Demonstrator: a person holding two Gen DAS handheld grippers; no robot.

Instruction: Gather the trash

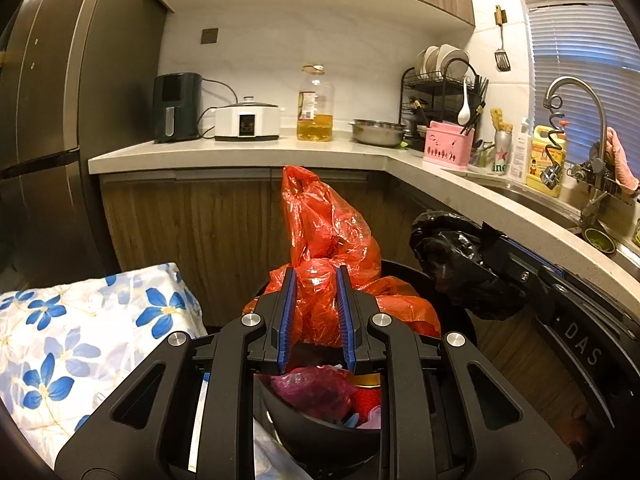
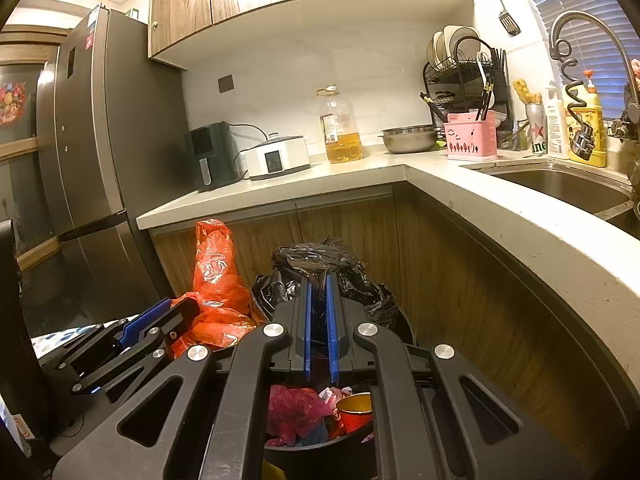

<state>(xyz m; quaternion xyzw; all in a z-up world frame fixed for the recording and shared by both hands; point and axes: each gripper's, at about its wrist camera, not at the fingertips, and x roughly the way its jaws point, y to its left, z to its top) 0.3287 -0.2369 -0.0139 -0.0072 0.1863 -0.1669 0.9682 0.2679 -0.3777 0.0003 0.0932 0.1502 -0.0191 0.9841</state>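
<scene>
Left claw (image 1: 316, 312) is clamped on a bunched handle of the red bag (image 1: 324, 232), right claw (image 2: 319, 312) pinched narrow on a gathered fold of the black bag (image 2: 320, 268). Both bags sit at the top of the bin (image 2: 404, 320), down on the floor below the worktop (image 2: 460, 196), with loose rubbish (image 2: 296, 408) inside. Thin film like this is soft, slippery and probably tears easily, so I'd grip the thick bunched bits, not a single layer. Looks fairly light, though the load may sag.
</scene>
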